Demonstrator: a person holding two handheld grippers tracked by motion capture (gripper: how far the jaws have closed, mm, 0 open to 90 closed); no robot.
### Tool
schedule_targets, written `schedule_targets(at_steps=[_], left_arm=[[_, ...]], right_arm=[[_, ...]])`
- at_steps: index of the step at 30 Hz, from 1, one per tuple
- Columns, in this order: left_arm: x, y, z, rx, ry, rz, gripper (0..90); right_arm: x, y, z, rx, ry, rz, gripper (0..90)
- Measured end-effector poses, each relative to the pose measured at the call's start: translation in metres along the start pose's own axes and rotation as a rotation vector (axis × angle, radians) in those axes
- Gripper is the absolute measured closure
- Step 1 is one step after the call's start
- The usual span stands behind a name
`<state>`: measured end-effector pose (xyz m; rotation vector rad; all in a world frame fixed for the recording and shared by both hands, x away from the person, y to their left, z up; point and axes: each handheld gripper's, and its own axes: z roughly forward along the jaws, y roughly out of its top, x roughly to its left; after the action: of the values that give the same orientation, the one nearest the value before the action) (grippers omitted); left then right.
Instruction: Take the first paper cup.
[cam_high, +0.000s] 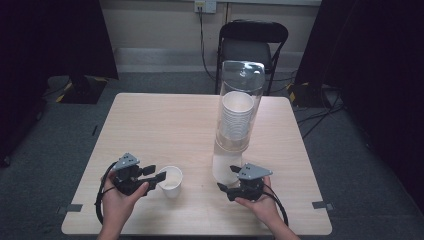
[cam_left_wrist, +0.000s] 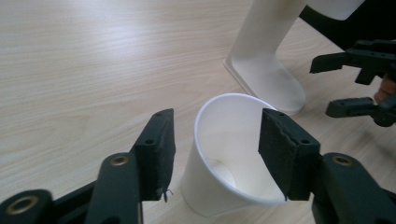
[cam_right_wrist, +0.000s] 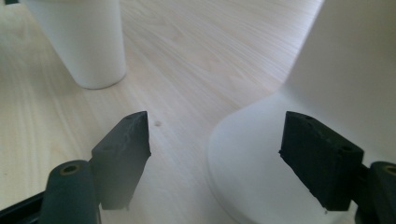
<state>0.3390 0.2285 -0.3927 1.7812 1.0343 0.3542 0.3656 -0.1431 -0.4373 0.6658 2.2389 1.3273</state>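
Observation:
A white paper cup (cam_high: 171, 182) stands upright near the table's front edge, left of centre. My left gripper (cam_high: 158, 173) is just left of it, open. In the left gripper view the cup (cam_left_wrist: 233, 140) sits between the pads, with a gap at the left pad (cam_left_wrist: 159, 147); the right pad (cam_left_wrist: 280, 154) crosses the rim, and I cannot tell whether it touches. My right gripper (cam_high: 226, 177) is open beside the cup dispenser's white foot (cam_high: 221, 167). In the right gripper view that foot (cam_right_wrist: 327, 84) reaches in between its jaws, and the cup (cam_right_wrist: 88, 42) stands at upper left.
The clear dispenser tube (cam_high: 239, 110) holds a stack of cups at mid-table. Bare wooden table (cam_high: 165, 125) lies behind the cup and to the left. A black chair (cam_high: 252, 45) stands beyond the far edge. The right gripper (cam_left_wrist: 323, 87) also appears in the left gripper view.

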Motion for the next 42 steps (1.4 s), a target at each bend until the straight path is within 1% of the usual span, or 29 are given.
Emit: schedule_targets(at_steps=[1, 2, 3, 4, 5, 6, 7, 10, 11, 13, 14, 17, 19, 20, 22, 23, 25, 26, 28, 30, 31, 32, 33, 34, 36, 37, 38, 39, 42], left_arm=[[0.001, -0.001, -0.003, -0.008, -0.017, 0.002, 43.1], [0.001, -0.001, -0.003, -0.008, -0.017, 0.002, 42.0], [0.002, -0.002, -0.006, -0.006, -0.017, 0.013, 42.0], [0.003, -0.002, -0.007, -0.008, -0.016, 0.024, 37.9], [0.004, -0.004, -0.013, -0.008, -0.007, 0.037, 36.9], [0.004, -0.004, -0.013, -0.008, -0.007, 0.037, 36.1], [0.006, -0.006, -0.017, -0.011, -0.009, 0.035, 35.1], [0.009, -0.011, -0.025, -0.025, -0.005, 0.040, 31.9], [0.010, -0.012, -0.026, -0.025, -0.011, 0.050, 30.9], [0.011, -0.016, -0.029, -0.020, -0.006, 0.059, 30.5], [0.012, -0.018, -0.030, -0.019, 0.000, 0.067, 29.3], [0.019, -0.030, -0.032, -0.006, 0.019, 0.061, 24.9], [0.023, -0.040, -0.029, 0.019, 0.028, 0.074, 21.0], [0.023, -0.040, -0.029, 0.019, 0.028, 0.074, 20.5], [0.029, -0.049, -0.025, 0.037, 0.019, 0.084, 19.6], [0.032, -0.056, -0.020, 0.057, 0.030, 0.075, 17.9], [0.033, -0.059, -0.017, 0.064, 0.032, 0.076, 17.8], [0.034, -0.062, -0.014, 0.086, 0.038, 0.086, 17.8], [0.036, -0.067, -0.009, 0.105, 0.042, 0.105, 17.9], [0.036, -0.070, -0.006, 0.113, 0.047, 0.111, 17.8], [0.036, -0.073, -0.001, 0.126, 0.048, 0.119, 17.9], [0.036, -0.073, -0.001, 0.126, 0.048, 0.119, 17.8], [0.036, -0.076, 0.002, 0.140, 0.054, 0.139, 17.8], [0.036, -0.077, 0.003, 0.148, 0.056, 0.149, 17.9], [0.035, -0.079, 0.006, 0.160, 0.065, 0.168, 17.9], [0.035, -0.081, 0.007, 0.166, 0.067, 0.177, 17.8], [0.035, -0.081, 0.007, 0.166, 0.067, 0.177, 17.3], [0.036, -0.083, 0.007, 0.155, 0.071, 0.200, 17.3], [0.034, -0.083, 0.008, 0.155, 0.074, 0.212, 16.7]], right_arm=[[-0.002, 0.000, -0.001, 0.004, -0.012, 0.007, 23.4], [-0.002, 0.000, -0.001, 0.004, -0.012, 0.007, 23.4], [-0.004, -0.001, -0.002, 0.004, -0.015, 0.013, 23.4], [-0.011, -0.001, -0.006, 0.009, -0.036, 0.032, 23.2], [-0.014, -0.001, -0.008, 0.004, -0.044, 0.045, 23.2], [-0.014, -0.001, -0.008, 0.004, -0.044, 0.045, 23.2], [-0.019, -0.001, -0.011, 0.003, -0.059, 0.065, 22.9], [-0.027, -0.002, -0.013, -0.005, -0.074, 0.104, 22.3], [-0.029, -0.002, -0.014, -0.010, -0.079, 0.113, 22.4], [-0.030, -0.002, -0.014, -0.009, -0.085, 0.118, 22.3], [-0.033, 0.000, -0.015, -0.006, -0.098, 0.115, 21.6], [-0.036, 0.005, -0.016, -0.023, -0.116, 0.111, 21.7], [-0.040, 0.008, -0.016, -0.043, -0.118, 0.120, 21.6], [-0.040, 0.008, -0.016, -0.043, -0.118, 0.120, 21.6], [-0.042, 0.009, -0.014, -0.029, -0.113, 0.128, 20.5], [-0.044, 0.011, -0.013, -0.045, -0.113, 0.122, 20.4], [-0.044, 0.012, -0.013, -0.048, -0.109, 0.126, 20.4], [-0.045, 0.014, -0.012, -0.053, -0.108, 0.122, 20.3], [-0.045, 0.018, -0.012, -0.064, -0.110, 0.120, 20.5], [-0.045, 0.020, -0.012, -0.082, -0.100, 0.125, 20.6], [-0.045, 0.023, -0.011, -0.076, -0.101, 0.123, 20.3], [-0.045, 0.023, -0.011, -0.076, -0.101, 0.123, 20.3], [-0.046, 0.024, -0.012, -0.078, -0.109, 0.117, 20.3], [-0.046, 0.027, -0.012, -0.096, -0.106, 0.122, 20.4], [-0.047, 0.031, -0.013, -0.100, -0.112, 0.118, 20.4], [-0.047, 0.034, -0.014, -0.115, -0.111, 0.115, 20.7], [-0.047, 0.034, -0.014, -0.115, -0.111, 0.115, 20.7], [-0.047, 0.035, -0.014, -0.113, -0.111, 0.119, 20.3], [-0.047, 0.040, -0.013, -0.124, -0.102, 0.114, 20.5]])
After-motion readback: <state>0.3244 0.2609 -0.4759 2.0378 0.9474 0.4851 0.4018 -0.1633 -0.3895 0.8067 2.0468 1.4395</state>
